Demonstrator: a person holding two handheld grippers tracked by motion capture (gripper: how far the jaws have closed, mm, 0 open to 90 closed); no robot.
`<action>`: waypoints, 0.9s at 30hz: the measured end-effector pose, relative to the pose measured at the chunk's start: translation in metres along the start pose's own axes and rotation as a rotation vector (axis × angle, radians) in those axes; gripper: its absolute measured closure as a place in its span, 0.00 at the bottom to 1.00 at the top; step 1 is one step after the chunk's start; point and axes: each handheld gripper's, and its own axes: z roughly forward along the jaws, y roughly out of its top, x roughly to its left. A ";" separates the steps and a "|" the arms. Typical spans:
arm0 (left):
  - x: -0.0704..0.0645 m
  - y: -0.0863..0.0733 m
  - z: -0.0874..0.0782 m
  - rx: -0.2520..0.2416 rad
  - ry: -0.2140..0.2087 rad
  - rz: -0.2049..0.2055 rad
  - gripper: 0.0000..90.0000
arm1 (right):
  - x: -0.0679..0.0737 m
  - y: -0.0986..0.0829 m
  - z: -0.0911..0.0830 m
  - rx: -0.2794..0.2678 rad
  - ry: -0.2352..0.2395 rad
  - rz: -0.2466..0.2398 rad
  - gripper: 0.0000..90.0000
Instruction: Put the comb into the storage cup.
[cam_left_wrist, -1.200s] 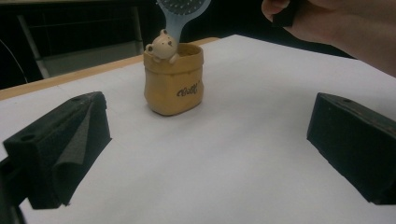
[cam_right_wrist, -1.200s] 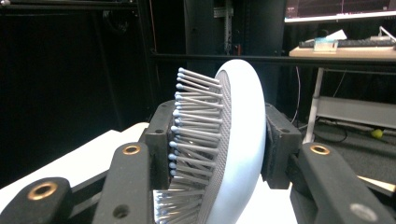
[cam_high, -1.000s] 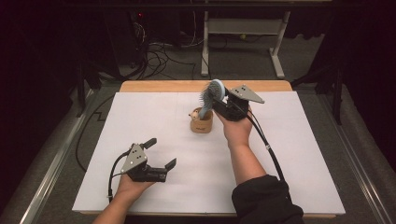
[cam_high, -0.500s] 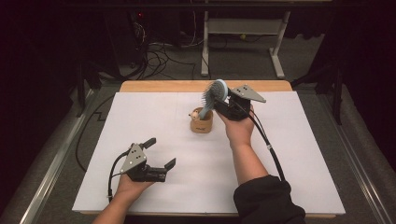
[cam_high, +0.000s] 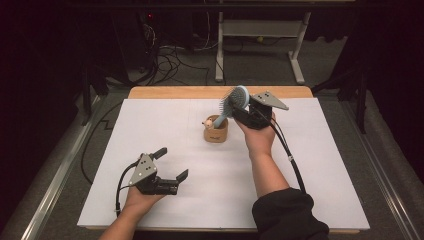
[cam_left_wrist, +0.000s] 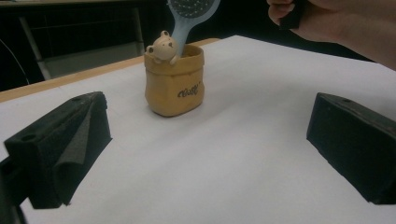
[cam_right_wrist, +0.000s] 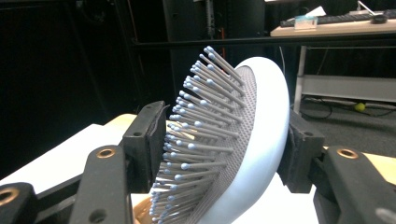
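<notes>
Black foam pads line the left tool (cam_high: 170, 167), which rests on the white sheet well to the near left of the tan pot (cam_high: 215, 130), its jaws spread wide with nothing between them. It points toward the pot, so it probably waits in reserve, ready to steady the pot if that tips. The pot, a small sack-shaped holder with a bear figure (cam_left_wrist: 162, 46) perched on its rim, stands upright near the middle of the desk (cam_high: 310, 165), a little toward the far edge. Rising out of the pot's mouth and leaning away to the right is the pale blue hairbrush (cam_high: 233, 103): its handle dips into the pot while its bristled head stays above. The right tool (cam_high: 244, 110), just right of the pot and raised above it, has its jaws closed on the brush head, one pad against the bristles and one against the smooth back. Gripping the head, I judge, leaves the handle free to slide down into the pot.
</notes>
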 end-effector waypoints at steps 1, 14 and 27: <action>0.000 0.000 0.000 0.002 0.001 -0.001 0.01 | -0.001 0.000 0.000 0.002 -0.003 0.007 0.47; 0.000 0.000 0.000 0.001 0.000 0.007 0.01 | -0.005 -0.002 0.000 0.013 -0.017 0.014 0.39; 0.001 0.001 0.000 -0.005 0.000 -0.007 0.01 | -0.009 -0.003 0.002 0.035 -0.023 0.009 0.24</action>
